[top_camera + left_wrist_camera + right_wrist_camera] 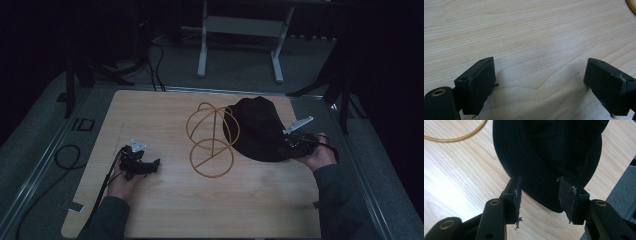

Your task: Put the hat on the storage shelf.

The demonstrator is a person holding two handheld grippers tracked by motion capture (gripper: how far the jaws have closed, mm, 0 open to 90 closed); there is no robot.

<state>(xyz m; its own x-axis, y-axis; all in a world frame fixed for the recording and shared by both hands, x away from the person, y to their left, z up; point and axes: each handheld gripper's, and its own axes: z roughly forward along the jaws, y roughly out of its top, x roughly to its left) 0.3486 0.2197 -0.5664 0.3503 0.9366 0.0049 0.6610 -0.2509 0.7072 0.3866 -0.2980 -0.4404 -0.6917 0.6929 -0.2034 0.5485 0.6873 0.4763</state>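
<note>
A black bucket hat [255,127] leans against a gold wire hat stand [212,140] at the centre right of the wooden table [165,210]. My right gripper [284,147] is at the hat's near right brim. In the right gripper view the jaws [539,185] stand apart with the hat's brim [549,152] lying between and beyond them, and the pads are not pressing it. The stand's base ring [456,137] curves at the upper left. My left gripper [155,165] rests low at the table's left, and its jaws [540,72] are wide open over bare wood.
A black cable [65,155] loops on the floor left of the table. A white frame with two legs [202,45] stands beyond the far edge. The table's right edge [616,185] runs close beside my right gripper.
</note>
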